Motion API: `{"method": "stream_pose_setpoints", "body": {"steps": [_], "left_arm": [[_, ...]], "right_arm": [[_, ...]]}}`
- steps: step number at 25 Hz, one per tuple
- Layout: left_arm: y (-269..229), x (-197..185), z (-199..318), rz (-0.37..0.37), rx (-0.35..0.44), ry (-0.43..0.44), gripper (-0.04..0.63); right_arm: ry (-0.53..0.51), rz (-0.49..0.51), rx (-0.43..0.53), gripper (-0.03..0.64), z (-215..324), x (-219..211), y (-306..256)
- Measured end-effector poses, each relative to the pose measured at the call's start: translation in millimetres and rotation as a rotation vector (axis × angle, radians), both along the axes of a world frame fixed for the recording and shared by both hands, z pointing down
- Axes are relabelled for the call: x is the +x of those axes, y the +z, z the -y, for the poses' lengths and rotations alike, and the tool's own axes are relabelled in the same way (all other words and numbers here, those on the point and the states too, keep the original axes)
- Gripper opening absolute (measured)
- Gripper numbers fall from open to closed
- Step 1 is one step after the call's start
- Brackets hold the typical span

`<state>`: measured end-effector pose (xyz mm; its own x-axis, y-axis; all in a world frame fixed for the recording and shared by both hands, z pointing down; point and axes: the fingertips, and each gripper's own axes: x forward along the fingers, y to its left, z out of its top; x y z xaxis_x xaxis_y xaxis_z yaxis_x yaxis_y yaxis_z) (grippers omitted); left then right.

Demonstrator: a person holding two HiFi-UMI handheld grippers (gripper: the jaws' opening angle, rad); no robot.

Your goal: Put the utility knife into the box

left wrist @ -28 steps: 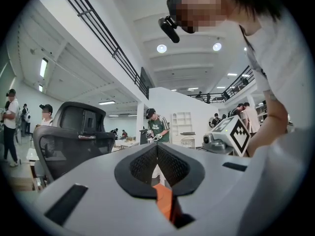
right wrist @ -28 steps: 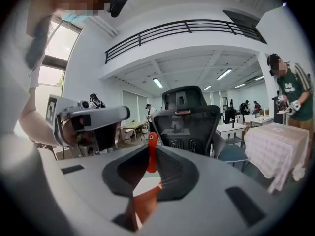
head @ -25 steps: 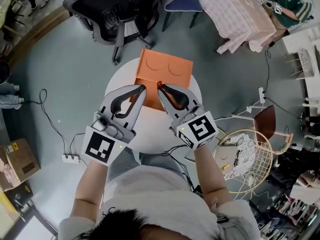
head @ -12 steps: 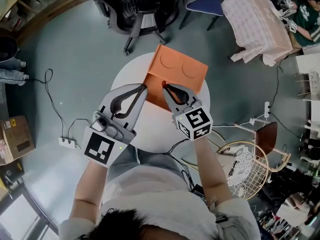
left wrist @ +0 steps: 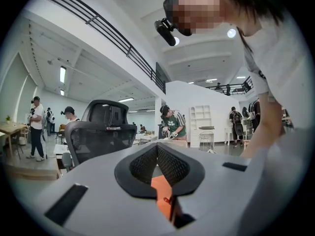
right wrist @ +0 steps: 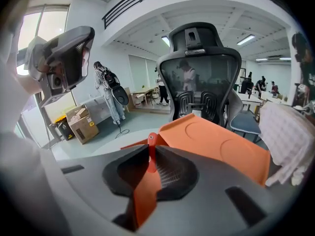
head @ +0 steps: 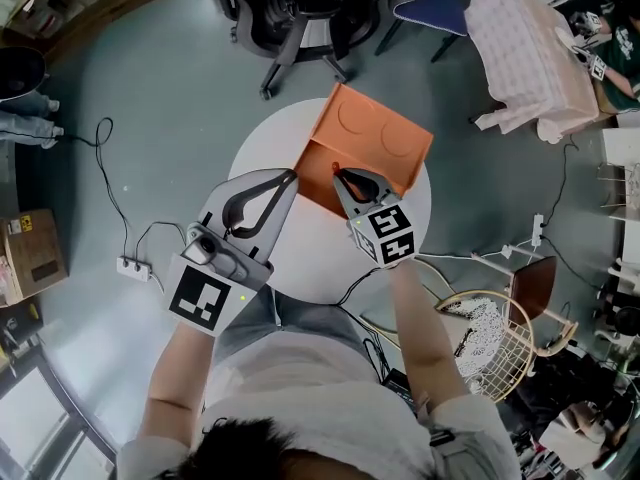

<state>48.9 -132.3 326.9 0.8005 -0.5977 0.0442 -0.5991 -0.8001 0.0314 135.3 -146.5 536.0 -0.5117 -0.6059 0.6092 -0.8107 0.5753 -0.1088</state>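
Note:
An orange box (head: 383, 134) lies open on the round white table (head: 258, 158), its lid (right wrist: 221, 144) folded back toward the far side. My right gripper (head: 342, 175) is shut on the red utility knife (head: 336, 167), whose tip pokes out just above the box's near edge. In the right gripper view the knife (right wrist: 149, 156) stands upright between the closed pads. To the left, my left gripper (head: 290, 176) hovers beside the box's near left corner, shut, with nothing in it. Through its jaws (left wrist: 157, 149) only a sliver of the orange box (left wrist: 161, 195) shows.
A black office chair (head: 300, 8) stands just beyond the table. Cables and a power strip (head: 132, 266) lie on the floor to the left, near a cardboard box (head: 30, 253). A wire basket stool (head: 500, 328) is at right, and a cloth-covered table (head: 535, 53) at far right.
My right gripper has moved forward with the knife, from the box's near edge toward its open inside. The head view has swung, so table and box sit further right. My left gripper has kept its place.

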Motion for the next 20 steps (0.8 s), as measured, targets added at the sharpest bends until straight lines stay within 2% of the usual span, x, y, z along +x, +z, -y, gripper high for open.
{"method": "stream_pose_setpoints", "body": {"steps": [20], "left_arm": [[14, -16, 22, -0.008, -0.034, -0.052, 0.009]], "right_arm": [[-0.103, -0.179, -0.257, 0.046, -6, 2, 83]]}}
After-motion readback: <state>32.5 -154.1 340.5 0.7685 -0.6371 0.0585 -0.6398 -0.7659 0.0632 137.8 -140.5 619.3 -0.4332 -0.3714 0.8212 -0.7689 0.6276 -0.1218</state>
